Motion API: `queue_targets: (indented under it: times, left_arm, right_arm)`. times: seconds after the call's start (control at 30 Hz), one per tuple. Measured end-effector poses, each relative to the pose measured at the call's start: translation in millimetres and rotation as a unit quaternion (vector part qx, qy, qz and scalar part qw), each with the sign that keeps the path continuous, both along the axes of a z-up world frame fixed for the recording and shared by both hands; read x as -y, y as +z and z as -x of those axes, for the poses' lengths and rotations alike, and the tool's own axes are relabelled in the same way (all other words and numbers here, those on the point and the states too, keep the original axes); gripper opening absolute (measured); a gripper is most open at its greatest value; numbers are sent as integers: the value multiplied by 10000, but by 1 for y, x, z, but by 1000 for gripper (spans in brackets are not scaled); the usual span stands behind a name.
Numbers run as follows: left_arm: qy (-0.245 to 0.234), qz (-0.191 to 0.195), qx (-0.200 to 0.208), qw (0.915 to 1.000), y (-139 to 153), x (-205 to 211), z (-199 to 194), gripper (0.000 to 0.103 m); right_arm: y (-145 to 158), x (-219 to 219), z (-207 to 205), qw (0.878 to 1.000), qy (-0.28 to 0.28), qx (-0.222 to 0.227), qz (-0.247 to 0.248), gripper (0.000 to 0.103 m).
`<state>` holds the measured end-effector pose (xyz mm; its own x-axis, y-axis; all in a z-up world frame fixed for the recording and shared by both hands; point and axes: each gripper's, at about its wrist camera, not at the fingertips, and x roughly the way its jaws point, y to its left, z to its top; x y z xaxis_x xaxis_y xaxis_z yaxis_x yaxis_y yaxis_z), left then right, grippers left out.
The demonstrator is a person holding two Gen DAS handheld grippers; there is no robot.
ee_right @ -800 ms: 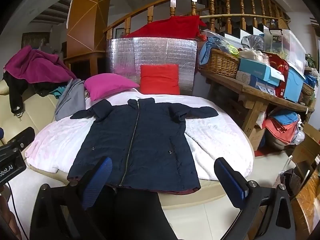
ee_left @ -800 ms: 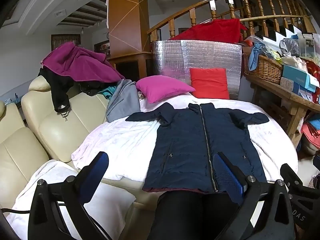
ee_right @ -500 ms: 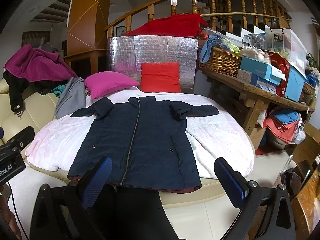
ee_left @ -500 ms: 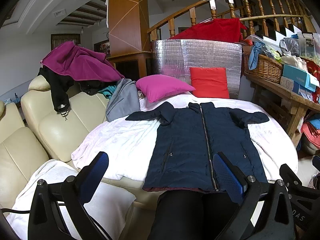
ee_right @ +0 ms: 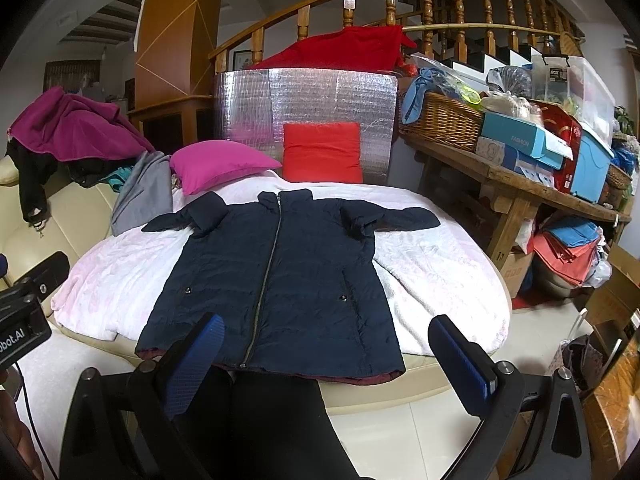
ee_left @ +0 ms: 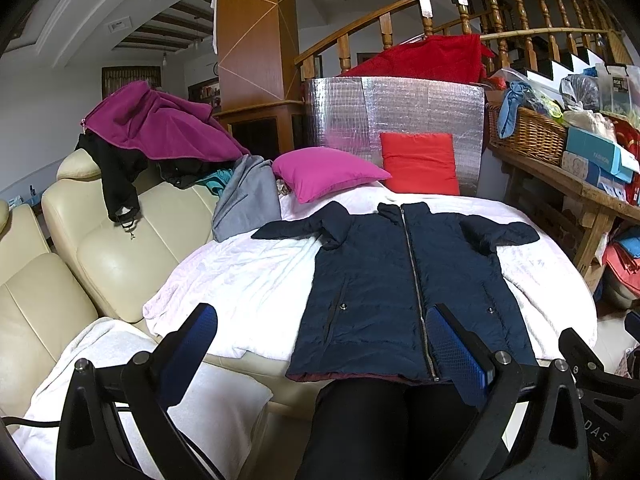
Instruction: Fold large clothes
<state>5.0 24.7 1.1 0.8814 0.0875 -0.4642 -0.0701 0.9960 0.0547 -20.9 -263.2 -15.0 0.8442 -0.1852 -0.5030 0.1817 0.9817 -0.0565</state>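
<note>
The navy padded coat (ee_left: 404, 288) lies flat and face up on the round bed, zipped to the collar, hem toward the camera with a maroon lining peeking out along its edge. Both sleeves stretch out sideways, each creased near the shoulder. In the right wrist view the same coat (ee_right: 276, 280) sits centred on the pale pink blanket (ee_right: 436, 276), hem right at the bed's near edge.

The left tool (ee_left: 320, 344) hovers short of the hem, its blue-padded fingers spread wide, gripping nothing. The right tool (ee_right: 326, 350) is just the same: jaws wide apart, empty, hanging over the floor in front of the bed. Black-clad legs (ee_right: 276, 420) show between the fingers in both views.

Behind the collar rest a magenta pillow (ee_left: 324, 172) and a red pillow (ee_left: 420, 162), the red one leaning on a silver foil panel (ee_left: 396, 112). A grey garment (ee_left: 246, 196) droops off the bed's left side onto the cream leather sofa (ee_left: 108, 256), where a purple jacket (ee_left: 156, 124) is heaped over black clothing. To the right, a wooden desk (ee_right: 512, 188) carries a wicker basket (ee_right: 444, 120) and boxes.
</note>
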Motion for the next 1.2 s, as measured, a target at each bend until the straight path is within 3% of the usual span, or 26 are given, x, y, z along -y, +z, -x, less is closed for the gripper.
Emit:
queue_targets:
  times: [0.4, 0.5, 0.77, 1.0, 1.2]
  left_arm:
    - [16, -21, -21, 10000, -1, 0, -3, 103]
    - [57, 1, -43, 10000, -1, 0, -8, 103]
    - [120, -48, -177, 9998, -4, 6, -27, 103]
    - [175, -176, -265, 9993, -6, 13, -49, 103]
    - [93, -164, -659, 9977, -14, 18, -93, 103]
  right_arm:
    - [-11, -3, -2, 9995, 20, 283, 98, 103]
    - [-7, -1, -6, 9972, 42, 693, 279, 103]
    - [-5, 13, -23, 9991, -3, 401, 158, 103]
    - [4, 38, -50, 9989, -123, 408, 206, 103]
    - [11, 69, -92, 9989, -87, 393, -259, 103]
